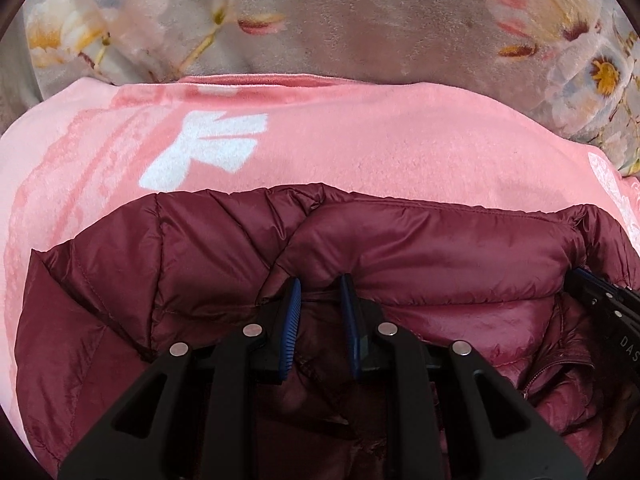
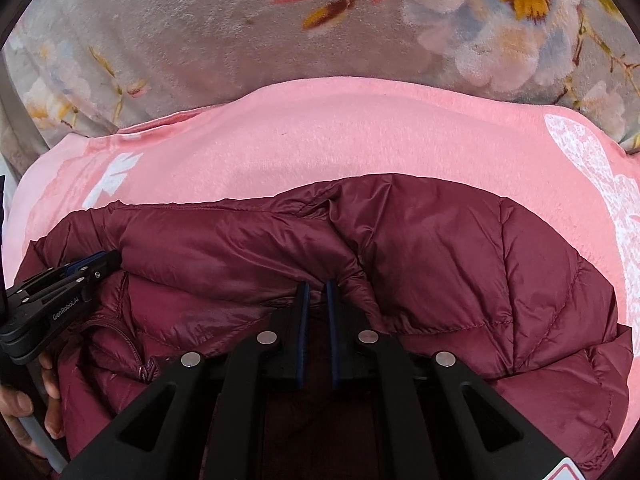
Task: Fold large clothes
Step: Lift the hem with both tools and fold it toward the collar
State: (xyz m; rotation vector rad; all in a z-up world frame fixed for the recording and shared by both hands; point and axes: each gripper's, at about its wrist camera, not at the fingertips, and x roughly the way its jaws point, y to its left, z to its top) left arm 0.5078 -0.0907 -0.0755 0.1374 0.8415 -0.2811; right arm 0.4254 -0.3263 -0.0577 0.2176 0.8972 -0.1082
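While the maroon puffer jacket (image 1: pixel 420 248) lies crosswise on the pink blanket (image 1: pixel 360 136), its long folded edge runs left to right just beyond both claws. The left claw (image 1: pixel 320 300) and right claw (image 2: pixel 316 300) each pinch that near fold, evenly placed.

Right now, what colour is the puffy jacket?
Dark maroon red puffy jacket, shown best in the right wrist view.

A pink blanket (image 1: pixel 360 140) with white print lies over a grey flowered plush cover (image 2: pixel 160 40).
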